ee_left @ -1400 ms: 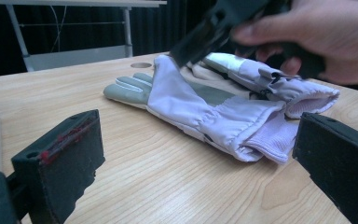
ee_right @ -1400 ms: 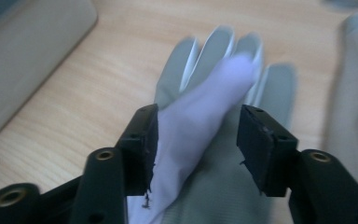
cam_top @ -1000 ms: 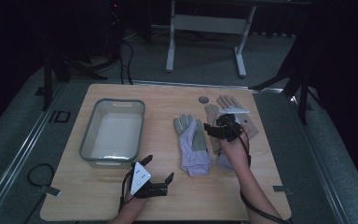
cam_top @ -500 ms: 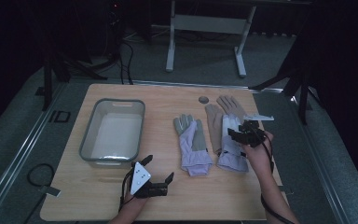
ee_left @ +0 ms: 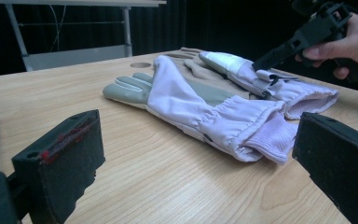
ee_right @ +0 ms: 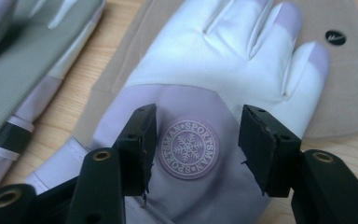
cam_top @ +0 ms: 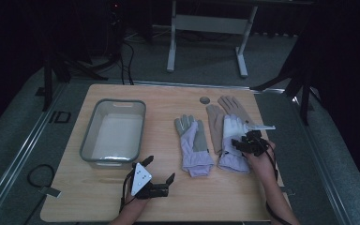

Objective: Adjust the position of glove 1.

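Right claw (ee_right: 193, 149) spread wide, poised over the round snowflake badge (ee_right: 188, 148) on the right-hand winter glove (cam_top: 234, 140), near the bench's (cam_top: 122, 201) right edge. Best lowered squarely to pinch only the top fabric layer. Left claw (cam_top: 157, 176) released, resting near the front edge beside the grey tub (cam_top: 86, 147).

Round lilac rubber badge (ee_right: 188, 149) on white-and-lilac fabric glove (ee_right: 223, 60): "SPORTSMAN", twice around a snowflake.
Dark floor beside wooden table (cam_top: 59, 116): possibly "ID".

Tub (cam_top: 114, 133) left on table (cam_top: 168, 96), two gloves (cam_top: 194, 145) right.
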Demonstrator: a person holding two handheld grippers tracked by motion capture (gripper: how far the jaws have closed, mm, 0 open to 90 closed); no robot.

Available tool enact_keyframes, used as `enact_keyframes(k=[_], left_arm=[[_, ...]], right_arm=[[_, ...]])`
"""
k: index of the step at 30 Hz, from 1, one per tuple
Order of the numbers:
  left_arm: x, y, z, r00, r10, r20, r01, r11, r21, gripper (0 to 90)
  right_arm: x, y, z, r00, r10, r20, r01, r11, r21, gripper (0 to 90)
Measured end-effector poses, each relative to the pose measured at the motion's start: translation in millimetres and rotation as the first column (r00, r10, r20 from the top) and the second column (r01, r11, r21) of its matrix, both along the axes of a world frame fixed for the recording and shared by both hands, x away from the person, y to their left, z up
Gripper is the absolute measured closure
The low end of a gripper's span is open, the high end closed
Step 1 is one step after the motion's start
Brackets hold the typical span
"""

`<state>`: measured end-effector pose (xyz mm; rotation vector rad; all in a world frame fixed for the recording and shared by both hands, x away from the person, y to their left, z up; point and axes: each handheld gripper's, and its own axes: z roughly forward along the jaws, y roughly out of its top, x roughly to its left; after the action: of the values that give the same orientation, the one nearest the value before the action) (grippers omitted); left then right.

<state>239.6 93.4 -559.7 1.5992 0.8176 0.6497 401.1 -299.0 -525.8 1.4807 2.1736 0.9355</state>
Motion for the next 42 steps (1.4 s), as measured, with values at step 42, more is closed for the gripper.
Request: enact_keyframes(k=[42], left_arm=[[-0.2, -0.3, 0.0, 1.0, 0.004, 0.0, -0.004, 1.0, 0.003, 2.1]], right_arm=[[-32.6, 38.3, 132.7, 0.9709, 0.04, 0.236, -0.043, 0.999, 0.007, 79.5]])
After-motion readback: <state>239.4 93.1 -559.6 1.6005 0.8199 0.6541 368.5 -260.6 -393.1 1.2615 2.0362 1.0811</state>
